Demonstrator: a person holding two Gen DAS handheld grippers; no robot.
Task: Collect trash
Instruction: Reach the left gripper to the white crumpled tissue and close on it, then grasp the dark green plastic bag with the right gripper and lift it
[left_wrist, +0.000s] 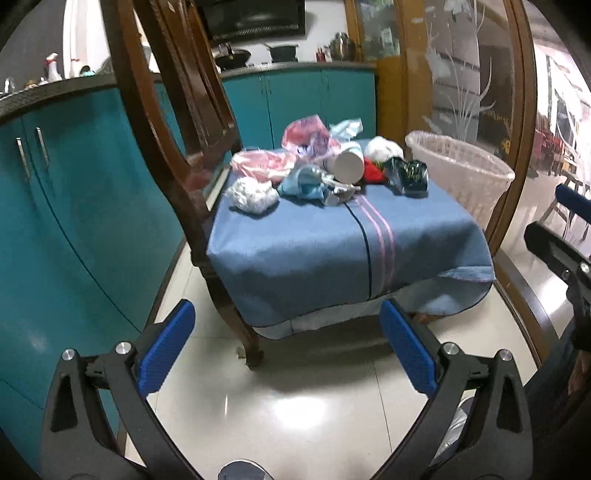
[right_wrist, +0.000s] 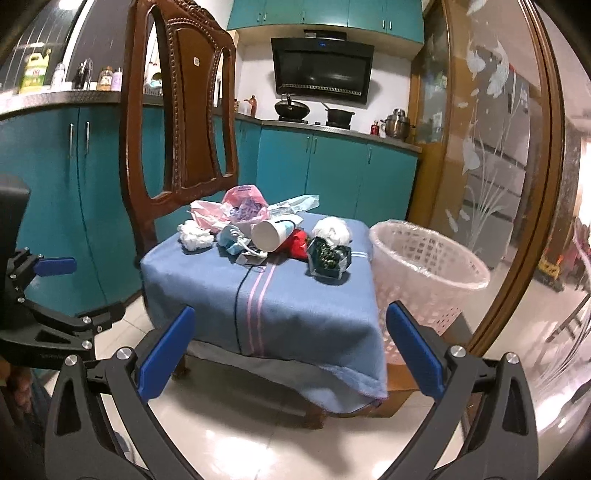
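A heap of trash lies on a chair seat covered by a blue cloth (left_wrist: 314, 243) (right_wrist: 280, 306): a white paper cup on its side (left_wrist: 347, 166) (right_wrist: 271, 233), crumpled white tissue (left_wrist: 253, 195) (right_wrist: 195, 236), pink plastic bags (left_wrist: 306, 134) (right_wrist: 240, 206), a dark green wrapper (left_wrist: 408, 175) (right_wrist: 328, 258), a white wad (left_wrist: 382, 147) (right_wrist: 332, 228) and a red scrap (left_wrist: 373, 171) (right_wrist: 298, 242). A pink-lined waste basket (left_wrist: 461, 173) (right_wrist: 424, 266) stands right of the chair. My left gripper (left_wrist: 288, 350) and right gripper (right_wrist: 291, 354) hang open over the floor, short of the seat, holding nothing.
The wooden chair back (left_wrist: 173, 110) (right_wrist: 181, 110) rises at the left of the seat. Teal kitchen cabinets (left_wrist: 74, 206) (right_wrist: 332, 170) line the left and far side. An etched glass door (left_wrist: 469, 74) (right_wrist: 498, 147) stands at the right. The floor is glossy tile (left_wrist: 295, 398).
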